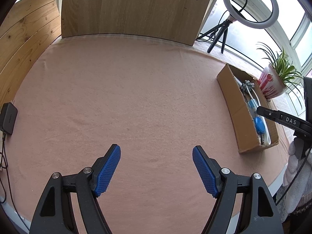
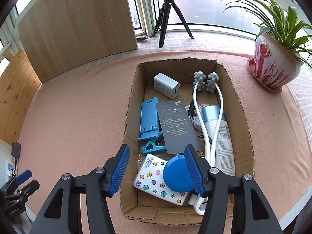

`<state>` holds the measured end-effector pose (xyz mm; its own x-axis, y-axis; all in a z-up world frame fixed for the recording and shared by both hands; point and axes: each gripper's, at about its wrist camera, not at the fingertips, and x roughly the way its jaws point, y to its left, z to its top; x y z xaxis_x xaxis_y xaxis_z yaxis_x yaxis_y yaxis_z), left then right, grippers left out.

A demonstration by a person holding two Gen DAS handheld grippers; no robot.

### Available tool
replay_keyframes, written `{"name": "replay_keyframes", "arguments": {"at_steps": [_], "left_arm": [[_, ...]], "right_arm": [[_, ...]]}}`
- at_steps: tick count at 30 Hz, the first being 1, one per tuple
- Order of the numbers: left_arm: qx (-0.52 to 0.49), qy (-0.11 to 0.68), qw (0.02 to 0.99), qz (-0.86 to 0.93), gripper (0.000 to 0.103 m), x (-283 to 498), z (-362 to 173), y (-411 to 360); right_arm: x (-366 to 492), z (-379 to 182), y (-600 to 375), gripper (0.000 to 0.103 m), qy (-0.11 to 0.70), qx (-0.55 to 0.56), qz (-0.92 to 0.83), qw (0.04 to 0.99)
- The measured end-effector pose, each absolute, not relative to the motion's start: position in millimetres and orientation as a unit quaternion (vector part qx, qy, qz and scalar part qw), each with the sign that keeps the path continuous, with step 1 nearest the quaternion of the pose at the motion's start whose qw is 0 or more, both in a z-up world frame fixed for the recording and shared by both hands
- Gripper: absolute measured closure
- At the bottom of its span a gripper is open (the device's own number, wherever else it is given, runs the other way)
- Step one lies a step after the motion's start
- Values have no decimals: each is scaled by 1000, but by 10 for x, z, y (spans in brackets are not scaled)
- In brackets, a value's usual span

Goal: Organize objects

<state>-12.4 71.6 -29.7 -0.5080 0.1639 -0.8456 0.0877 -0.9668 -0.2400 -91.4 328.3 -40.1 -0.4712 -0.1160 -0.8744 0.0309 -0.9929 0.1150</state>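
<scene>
The open brown cardboard box (image 2: 241, 117) sits near the right edge of the pink-clothed desk (image 1: 117, 97). The right gripper (image 2: 157, 167) hangs over its near end, jaws spread wide and gripping nothing; the round blue plastic disc (image 2: 176, 175) lies between them, on a white star-printed tissue pack (image 2: 150, 177). The left gripper (image 1: 156, 163) is likewise wide open and empty over bare cloth, well apart from the box.

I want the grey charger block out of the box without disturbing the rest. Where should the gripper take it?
Grip the charger across its two long flat sides, coming straight down from above with the right gripper. It lies alone in the far left corner of the cardboard box, top exposed, touching nothing else.
</scene>
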Motion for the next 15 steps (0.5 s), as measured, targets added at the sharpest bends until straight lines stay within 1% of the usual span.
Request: {"name": "replay_keyframes", "arguments": {"at_steps": [15], "left_arm": [[-474, -98, -1, 875, 24, -4, -53, 475]], "right_arm": [[-427, -262, 2595, 48, -34, 499, -859, 108]]}}
